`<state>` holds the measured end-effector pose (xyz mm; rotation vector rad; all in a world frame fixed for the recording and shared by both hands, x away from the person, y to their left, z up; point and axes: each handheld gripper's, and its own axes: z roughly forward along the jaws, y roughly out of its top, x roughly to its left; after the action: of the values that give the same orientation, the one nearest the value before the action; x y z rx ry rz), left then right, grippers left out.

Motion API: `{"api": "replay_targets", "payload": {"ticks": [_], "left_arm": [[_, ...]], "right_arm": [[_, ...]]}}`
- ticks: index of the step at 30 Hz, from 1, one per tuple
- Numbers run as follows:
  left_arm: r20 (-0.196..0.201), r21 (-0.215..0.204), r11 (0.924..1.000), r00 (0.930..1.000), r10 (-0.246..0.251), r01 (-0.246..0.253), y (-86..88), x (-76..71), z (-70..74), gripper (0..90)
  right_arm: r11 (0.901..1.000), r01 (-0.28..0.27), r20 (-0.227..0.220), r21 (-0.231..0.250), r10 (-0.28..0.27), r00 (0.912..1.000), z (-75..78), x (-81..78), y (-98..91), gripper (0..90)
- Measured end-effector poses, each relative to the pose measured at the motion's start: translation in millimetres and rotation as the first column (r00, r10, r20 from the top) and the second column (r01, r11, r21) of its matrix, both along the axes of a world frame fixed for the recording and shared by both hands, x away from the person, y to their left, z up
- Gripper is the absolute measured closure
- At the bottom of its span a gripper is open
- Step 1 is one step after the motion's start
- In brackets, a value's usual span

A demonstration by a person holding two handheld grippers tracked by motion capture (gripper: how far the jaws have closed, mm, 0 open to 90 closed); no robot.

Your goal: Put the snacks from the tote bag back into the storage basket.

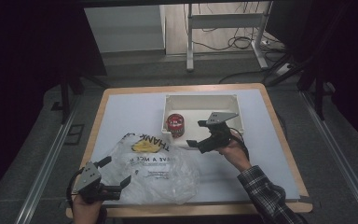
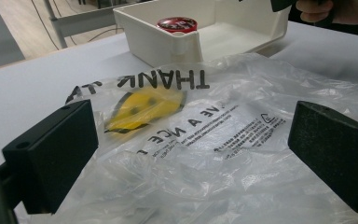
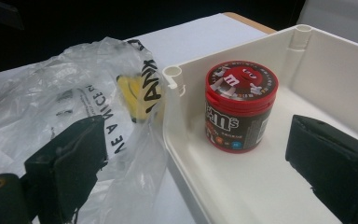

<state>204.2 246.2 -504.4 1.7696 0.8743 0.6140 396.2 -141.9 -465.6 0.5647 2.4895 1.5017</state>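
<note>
The upright M&M's canister [image 3: 240, 106], standing in the white plastic tray [image 1: 202, 100] beside the thin plastic bag [image 1: 156, 173], is judged rigid, light and smooth, best gripped across its cylindrical wall by the released right gripper [image 3: 193, 170]; the left gripper [image 2: 191, 154] is likewise released.

Red-lidded candy tub [image 3: 240, 106] standing upright in the near-left corner of the white bin [image 3: 261, 196]. Clear printed plastic bag [image 1: 154, 170] lying crumpled and flat on the table's near left, its far edge touching the bin's corner.
</note>
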Motion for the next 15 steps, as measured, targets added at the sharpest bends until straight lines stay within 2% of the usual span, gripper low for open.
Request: {"api": "replay_targets", "payload": {"ticks": [15], "left_arm": [[0.0,0.012,0.9999,1.0,0.001,-0.001,-1.3,-0.1,0.0,1.3]], "right_arm": [[0.9999,-0.013,0.017,-0.009,0.014,0.9998,2.5,-16.9,-4.6,5.6]]}}
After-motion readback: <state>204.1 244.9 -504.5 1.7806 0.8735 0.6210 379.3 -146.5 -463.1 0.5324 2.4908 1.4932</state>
